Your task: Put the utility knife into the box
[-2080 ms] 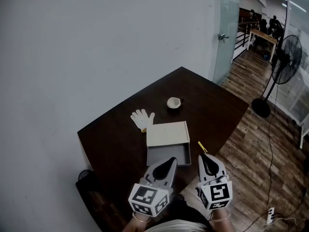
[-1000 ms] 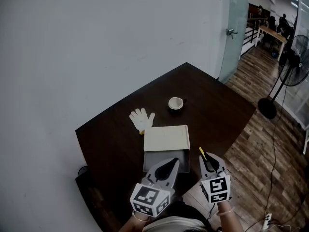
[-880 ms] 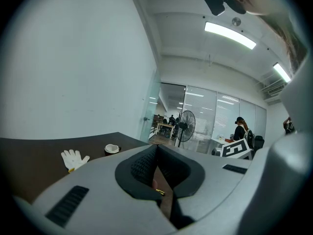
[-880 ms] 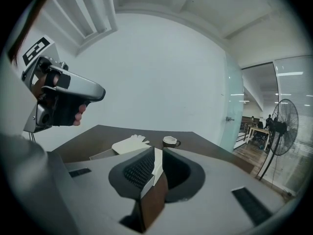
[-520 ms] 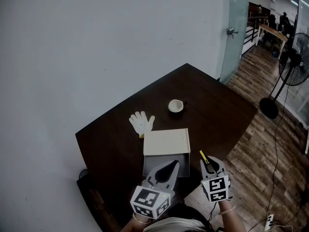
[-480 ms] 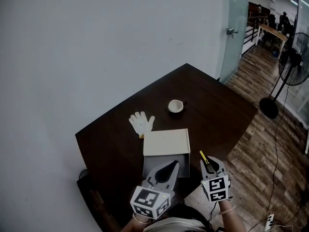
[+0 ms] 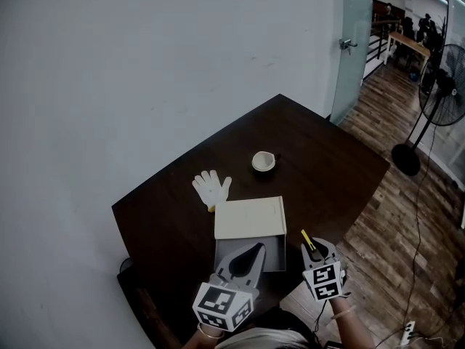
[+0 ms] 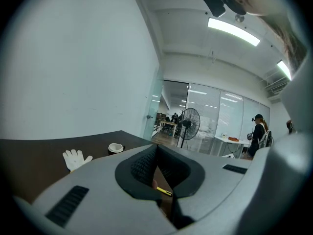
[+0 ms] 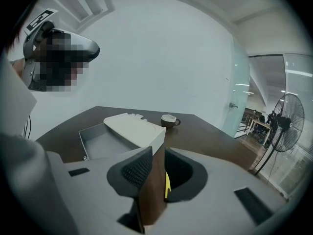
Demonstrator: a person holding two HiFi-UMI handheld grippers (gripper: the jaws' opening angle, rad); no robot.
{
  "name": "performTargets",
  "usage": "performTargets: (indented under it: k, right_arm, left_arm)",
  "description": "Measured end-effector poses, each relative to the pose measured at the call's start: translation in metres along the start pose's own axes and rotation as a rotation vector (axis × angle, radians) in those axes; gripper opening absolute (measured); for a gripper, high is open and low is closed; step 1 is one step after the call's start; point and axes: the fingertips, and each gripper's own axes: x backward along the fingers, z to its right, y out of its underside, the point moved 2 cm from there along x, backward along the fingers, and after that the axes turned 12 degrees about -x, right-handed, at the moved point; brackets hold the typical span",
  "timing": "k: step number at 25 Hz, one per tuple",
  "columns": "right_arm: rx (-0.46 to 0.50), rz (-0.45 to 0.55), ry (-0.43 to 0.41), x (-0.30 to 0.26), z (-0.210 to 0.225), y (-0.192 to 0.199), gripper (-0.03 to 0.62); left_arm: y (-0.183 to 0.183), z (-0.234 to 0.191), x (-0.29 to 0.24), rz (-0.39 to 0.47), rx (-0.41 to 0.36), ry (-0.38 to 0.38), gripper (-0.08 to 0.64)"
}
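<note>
As utility knife (image 7: 307, 239) lies right of box (image 7: 249, 218), long axis diagonal

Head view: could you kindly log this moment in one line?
right gripper: jaws just been opening, utility knife between, ungripped | left gripper: shut | box: half open

Utility knife (image 7: 308, 239): slim, yellow, laid flat on dark tabletop (image 7: 327, 166), lower centre-right of head view. It is set diagonally, just right of the box, apart from it and near the table's front edge.

Box (image 7: 277, 251): shallow grey tray, lower centre of head view, w/ flat cream lid (image 7: 249, 217) laid over its far half; near half is left open.

In right gripper view the tray is seen centre-left and the knife (image 9: 167, 184) at bottom centre.
</note>
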Motion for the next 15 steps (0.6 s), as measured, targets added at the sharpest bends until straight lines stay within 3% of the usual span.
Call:
performTargets:
  k: [15]
  right_arm:
    - [0.027,-0.131,0.012,-0.036,0.023,0.043,0.110]
  left_arm:
    - [0.008,-0.019,-0.014,-0.025,0.011,-0.018,0.017]
